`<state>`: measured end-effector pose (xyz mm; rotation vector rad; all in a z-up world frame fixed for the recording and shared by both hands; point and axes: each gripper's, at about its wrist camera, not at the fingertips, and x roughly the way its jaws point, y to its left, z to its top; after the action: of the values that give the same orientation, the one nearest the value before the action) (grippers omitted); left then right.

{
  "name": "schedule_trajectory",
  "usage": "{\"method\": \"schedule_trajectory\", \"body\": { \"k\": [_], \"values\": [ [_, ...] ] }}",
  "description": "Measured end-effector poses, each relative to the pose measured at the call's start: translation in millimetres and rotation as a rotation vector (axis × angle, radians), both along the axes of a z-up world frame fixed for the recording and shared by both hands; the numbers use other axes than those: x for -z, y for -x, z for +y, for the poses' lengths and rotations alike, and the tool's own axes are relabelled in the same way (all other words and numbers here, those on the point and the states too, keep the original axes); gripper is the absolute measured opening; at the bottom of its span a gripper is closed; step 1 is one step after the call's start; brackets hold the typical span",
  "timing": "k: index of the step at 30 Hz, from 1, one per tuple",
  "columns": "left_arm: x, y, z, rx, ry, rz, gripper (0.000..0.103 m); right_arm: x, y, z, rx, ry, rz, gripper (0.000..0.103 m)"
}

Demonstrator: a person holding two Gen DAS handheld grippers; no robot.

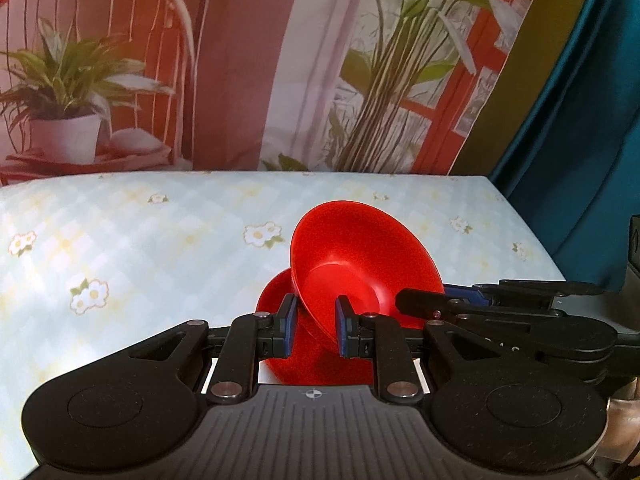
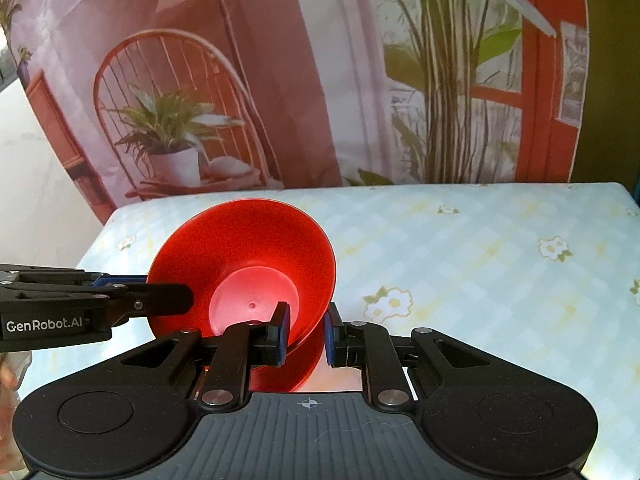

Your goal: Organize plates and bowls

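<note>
Floral-checked tablecloth (image 1: 120,240) is seen under two red bowls: from left to right, the left gripper (image 1: 316,330) is clamped on the tilted upper bowl's (image 1: 360,256) rim, the right gripper (image 2: 306,334) likewise, one lower bowl (image 1: 276,300) beneath.

Glossy plain red on the bowl (image 1: 360,264) and on the second red dish (image 1: 316,356) beneath it. Pale blue-and-white check with faint yellow lines and scattered white, yellow-centred flowers on the tablecloth (image 1: 140,248); black on the left gripper (image 1: 316,326) and right gripper (image 2: 306,334), with blue pads (image 1: 289,322). Printed backdrop (image 1: 240,60) in pink, white and red-orange with green plants; teal fabric (image 1: 580,140) at the side.
</note>
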<state>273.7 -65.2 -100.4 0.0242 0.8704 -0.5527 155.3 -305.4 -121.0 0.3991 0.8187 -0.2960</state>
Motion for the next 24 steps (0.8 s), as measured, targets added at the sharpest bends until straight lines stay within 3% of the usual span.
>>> {"method": "schedule_trajectory", "body": {
  "k": [10,24],
  "values": [
    [20,-1,1,-0.004,-0.037,0.031,0.021,15,-6,17,-0.026,0.045,0.045,0.02],
    [27,-4,6,-0.023,-0.026,0.059,0.022,19,-7,27,-0.046,0.088,0.056,0.024]
  ]
}}
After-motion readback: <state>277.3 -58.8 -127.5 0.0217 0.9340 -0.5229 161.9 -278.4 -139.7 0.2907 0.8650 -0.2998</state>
